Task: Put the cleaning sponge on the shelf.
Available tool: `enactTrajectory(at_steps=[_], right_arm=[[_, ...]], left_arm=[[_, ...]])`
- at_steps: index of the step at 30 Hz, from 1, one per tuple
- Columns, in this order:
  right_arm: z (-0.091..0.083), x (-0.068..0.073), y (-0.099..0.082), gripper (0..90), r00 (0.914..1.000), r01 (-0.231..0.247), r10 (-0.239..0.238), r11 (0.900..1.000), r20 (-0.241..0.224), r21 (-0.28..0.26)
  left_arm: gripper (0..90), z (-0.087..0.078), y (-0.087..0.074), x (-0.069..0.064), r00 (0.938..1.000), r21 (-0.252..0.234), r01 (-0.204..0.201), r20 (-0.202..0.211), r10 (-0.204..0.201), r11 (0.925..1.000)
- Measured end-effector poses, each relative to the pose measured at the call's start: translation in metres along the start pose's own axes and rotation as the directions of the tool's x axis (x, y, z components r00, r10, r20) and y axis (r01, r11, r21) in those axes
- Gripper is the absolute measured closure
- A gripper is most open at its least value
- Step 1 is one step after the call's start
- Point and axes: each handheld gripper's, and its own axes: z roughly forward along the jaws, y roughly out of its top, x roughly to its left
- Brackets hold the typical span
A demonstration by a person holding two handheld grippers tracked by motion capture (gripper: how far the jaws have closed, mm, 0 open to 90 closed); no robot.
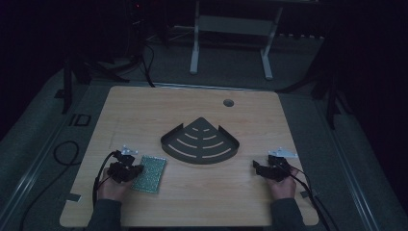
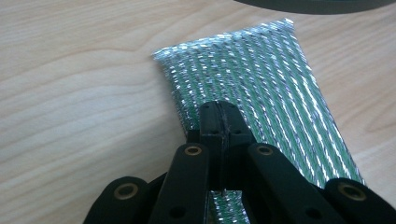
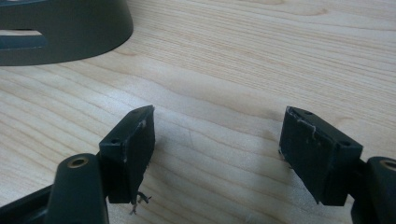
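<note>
Left claw [image 2: 219, 112] jaws pressed together, tips over near end of green-silver woven pouch [image 2: 261, 88]; whether it pinches pouch, cannot tell. Pouch flat near worktop [image 1: 144, 110] front-left corner. Right claw [image 3: 217, 140] spread wide, empty, near front-right corner. Dark fan-shaped slotted tray [image 1: 200, 142] mid-worktop.

- The left gripper [image 1: 137, 169] is held low at the near left of the table, gripped from behind by the left hand [image 1: 111, 186] — its jaws are pressed together with no gap seen between them.
- The right gripper [image 1: 256, 167] is held low at the near right by the right hand [image 1: 283, 185] — its jaws are spread wide apart.
- Both forearms are brought in from the near edge, in dark sleeves.
</note>
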Motion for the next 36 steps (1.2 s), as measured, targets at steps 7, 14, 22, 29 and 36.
enactTrajectory(at_steps=[7,14,22,29,36], right_arm=[[0.000,0.000,0.000,26.2,1.0000,0.000,0.000,1.0000,0.000,0.000],[0.000,0.000,0.000,26.2,1.0000,0.001,-0.001,1.0000,0.000,0.000],[0.000,0.000,0.000,26.2,1.0000,0.000,0.000,1.0000,0.000,-0.001],[0.000,0.000,0.000,26.2,1.0000,0.002,-0.002,1.0000,0.000,-0.001],[0.000,0.000,0.000,26.2,1.0000,0.001,-0.001,1.0000,0.000,0.000]], left_arm=[[89.9,0.003,0.007,0.009,0.9998,0.007,0.001,-0.018,-0.001,1.0000],[89.9,0.005,0.014,0.017,0.9993,0.025,-0.011,-0.035,0.012,0.9996],[89.8,0.005,0.020,0.025,0.9997,0.051,-0.020,-0.014,0.021,0.9985],[89.6,0.001,0.022,0.033,0.9991,0.073,-0.032,0.032,0.029,0.9968],[87.0,-0.005,0.030,0.041,0.9982,0.112,-0.048,0.042,0.043,0.9926]])
